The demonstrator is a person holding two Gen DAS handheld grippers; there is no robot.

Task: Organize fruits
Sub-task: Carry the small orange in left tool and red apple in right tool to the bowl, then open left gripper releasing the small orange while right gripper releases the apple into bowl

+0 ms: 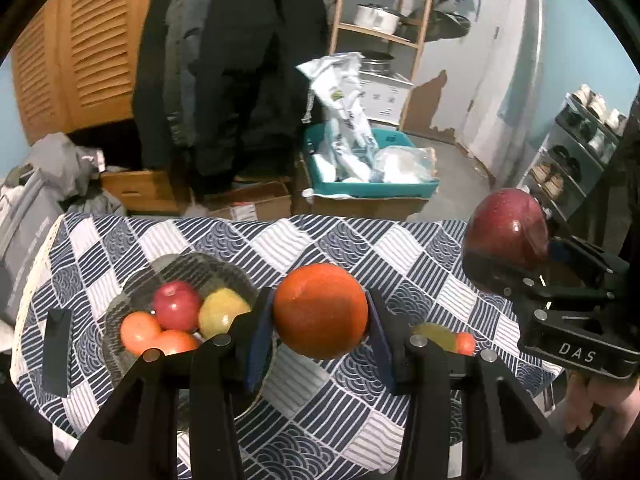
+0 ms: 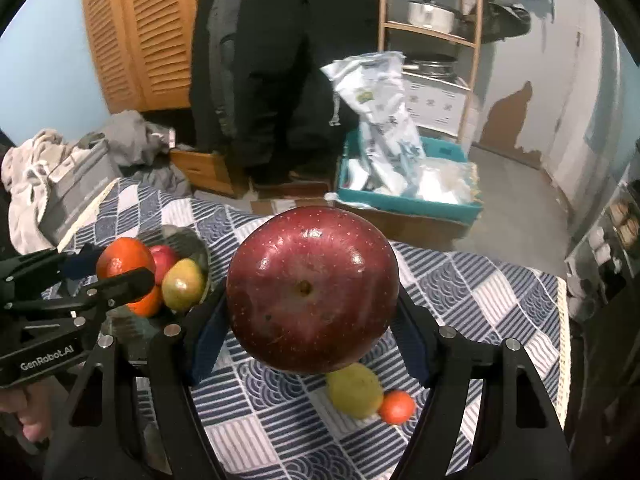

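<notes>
My left gripper (image 1: 320, 316) is shut on a large orange (image 1: 320, 310) and holds it above the table, just right of a glass bowl (image 1: 132, 292). The bowl holds a red apple (image 1: 176, 305), a yellow-green fruit (image 1: 220, 312) and two small oranges (image 1: 140, 330). My right gripper (image 2: 308, 328) is shut on a big dark red apple (image 2: 312, 288), held in the air at the right; it also shows in the left wrist view (image 1: 508, 228). A yellow-green fruit (image 2: 354, 390) and a small orange (image 2: 397, 407) lie on the cloth under the right gripper.
The table has a blue-and-white patterned cloth (image 1: 340, 248). A dark flat object (image 1: 56, 352) lies at its left edge. Behind the table stand cardboard boxes, a teal bin (image 1: 372, 188) with bags, hanging dark coats and a wooden shelf.
</notes>
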